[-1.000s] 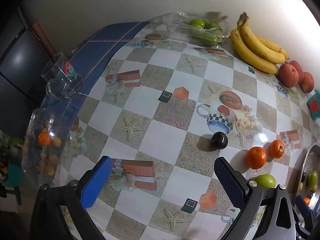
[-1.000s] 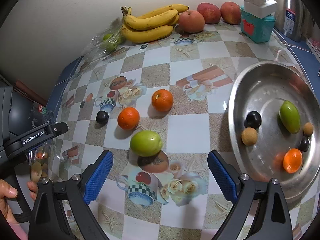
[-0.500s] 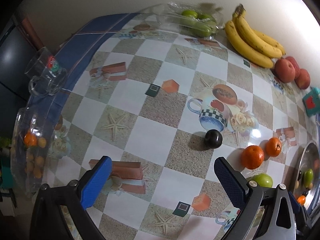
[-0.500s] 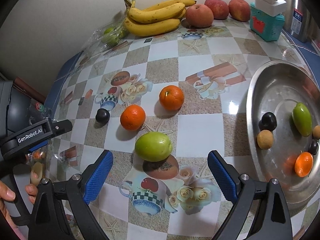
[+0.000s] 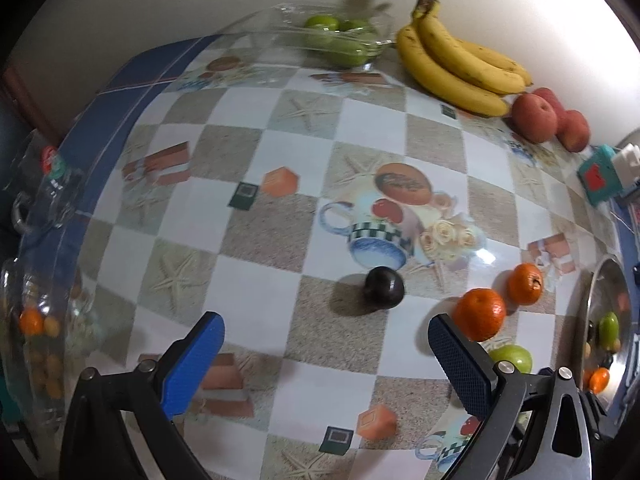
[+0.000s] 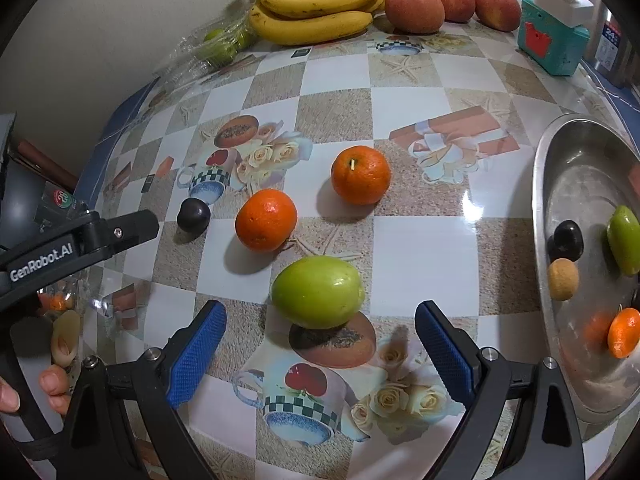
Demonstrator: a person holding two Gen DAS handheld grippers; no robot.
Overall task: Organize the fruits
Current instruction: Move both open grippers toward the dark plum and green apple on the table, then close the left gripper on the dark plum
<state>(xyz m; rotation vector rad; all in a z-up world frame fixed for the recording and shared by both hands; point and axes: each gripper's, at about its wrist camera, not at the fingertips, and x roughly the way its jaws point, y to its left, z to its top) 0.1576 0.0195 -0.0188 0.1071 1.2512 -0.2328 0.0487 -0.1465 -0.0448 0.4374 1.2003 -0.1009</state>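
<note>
A green fruit (image 6: 318, 298) lies on the patterned tablecloth just ahead of my open, empty right gripper (image 6: 318, 348), between the line of its fingers. Two oranges (image 6: 266, 220) (image 6: 360, 175) and a dark plum (image 6: 193, 215) lie beyond it. A steel tray (image 6: 560, 364) at the right holds a green fruit (image 6: 623, 239), a dark plum (image 6: 566, 240), a tan ball (image 6: 563, 279) and a small orange (image 6: 623, 332). My left gripper (image 5: 326, 354) is open and empty, a short way in front of the dark plum (image 5: 384, 289), with the oranges (image 5: 479, 314) to its right.
Bananas (image 6: 320, 4) and red apples (image 6: 414, 9) lie along the back wall, with a plastic bag of green fruits (image 5: 340, 40). A teal box (image 6: 552, 40) stands at the back right. A glass mug (image 5: 44, 192) and a clear jar (image 5: 36, 340) stand at the left table edge.
Both grippers have moved closer to the table. The right one has come nearer the green fruit, the left one nearer the dark plum. Both stay open.
</note>
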